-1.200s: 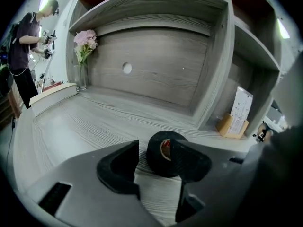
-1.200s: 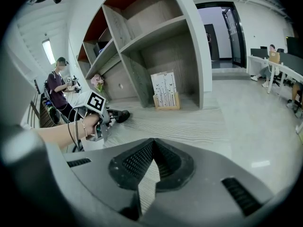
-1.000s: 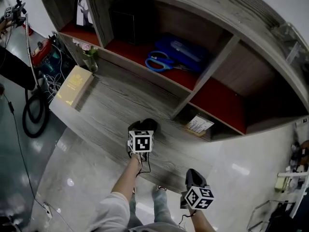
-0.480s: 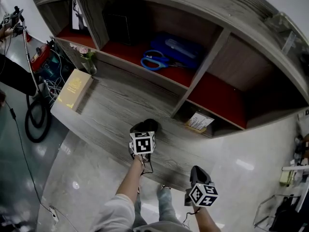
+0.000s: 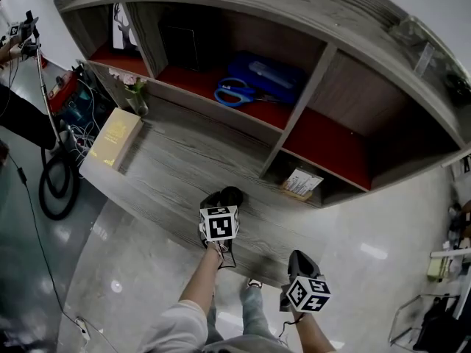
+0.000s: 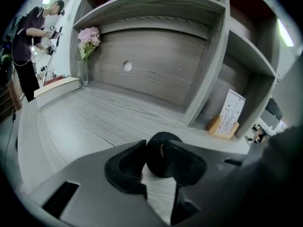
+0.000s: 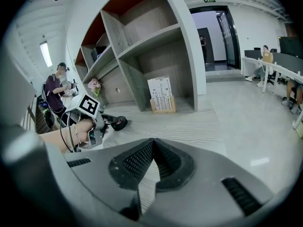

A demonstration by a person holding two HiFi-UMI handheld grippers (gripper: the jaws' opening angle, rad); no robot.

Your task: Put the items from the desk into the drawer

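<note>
— What's the left gripper (image 6: 157, 144) up to?
— Its jaws have just been closing, and they now clamp a black roll (image 6: 156, 159) right at their tips, low over the desk (image 6: 94, 122); I can't tell if the roll touches the wood
— And the right gripper (image 7: 154, 143)?
— Clenched on nothing, tips meeting. The roll is ahead of it, off to its left
— Anything else close?
— A card on a stand (image 6: 228, 115), ahead and to the right of the left gripper
</note>
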